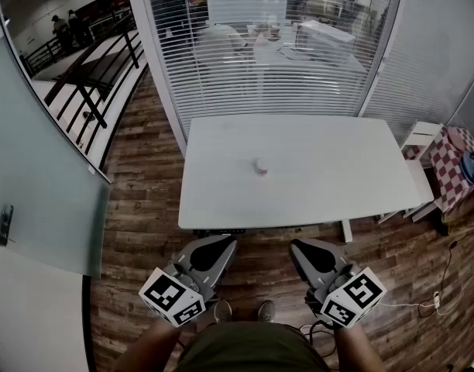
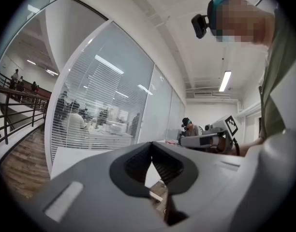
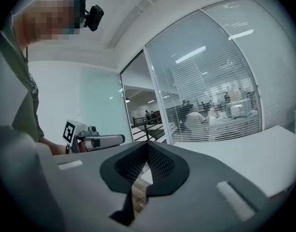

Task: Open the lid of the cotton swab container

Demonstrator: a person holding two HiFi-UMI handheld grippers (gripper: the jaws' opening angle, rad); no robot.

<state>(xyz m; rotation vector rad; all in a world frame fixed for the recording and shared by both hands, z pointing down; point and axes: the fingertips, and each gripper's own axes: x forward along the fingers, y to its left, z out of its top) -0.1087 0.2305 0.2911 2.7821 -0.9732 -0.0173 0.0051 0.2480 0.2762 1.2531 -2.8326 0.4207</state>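
Observation:
The cotton swab container (image 1: 260, 166) is a small round whitish pot standing alone near the middle of the white table (image 1: 330, 184); its lid cannot be made out at this distance. Both grippers hang low in front of the person, short of the table's near edge and well away from the container. My left gripper (image 1: 216, 248) is shut with nothing in it, its jaw tips meeting (image 2: 151, 144). My right gripper (image 1: 305, 249) is likewise shut and empty, jaws closed together (image 3: 148, 144). Each gripper view shows the other gripper off to the side, and neither shows the container.
A glass wall with white blinds (image 1: 268, 45) runs behind the table. A checkered cloth on a small stand (image 1: 454, 165) sits at the right. A cable (image 1: 434, 297) lies on the wooden floor near the right foot. A stair railing (image 1: 90, 68) is at the far left.

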